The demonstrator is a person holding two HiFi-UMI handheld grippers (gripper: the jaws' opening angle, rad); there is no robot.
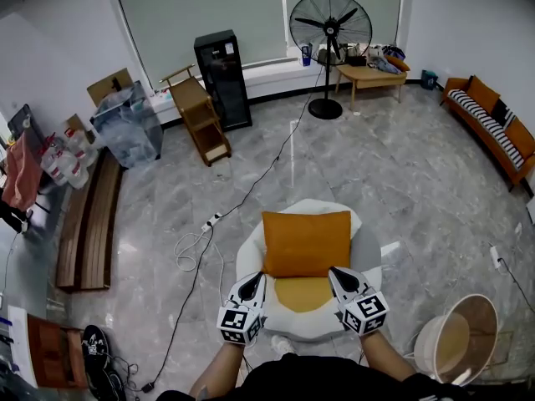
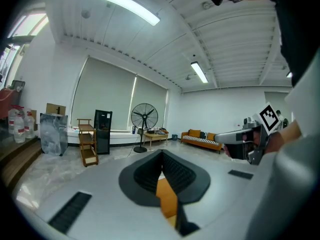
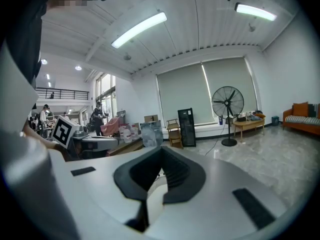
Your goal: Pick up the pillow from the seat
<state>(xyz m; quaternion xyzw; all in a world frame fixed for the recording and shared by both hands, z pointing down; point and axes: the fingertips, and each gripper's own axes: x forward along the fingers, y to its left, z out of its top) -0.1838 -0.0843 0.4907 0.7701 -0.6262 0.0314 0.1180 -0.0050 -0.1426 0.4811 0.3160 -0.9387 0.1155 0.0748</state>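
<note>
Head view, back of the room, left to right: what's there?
water jugs → plastic-wrapped crate → wooden trolley → black cabinet → pedestal fan → wooden table → orange sofa

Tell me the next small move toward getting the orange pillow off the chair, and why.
Probably open both pairs of jaws first. The left gripper and right gripper are shut, their tips by the lower corners of the orange pillow, which sits on the white chair with nothing gripping it. Shut jaws cannot take its edge.
</note>
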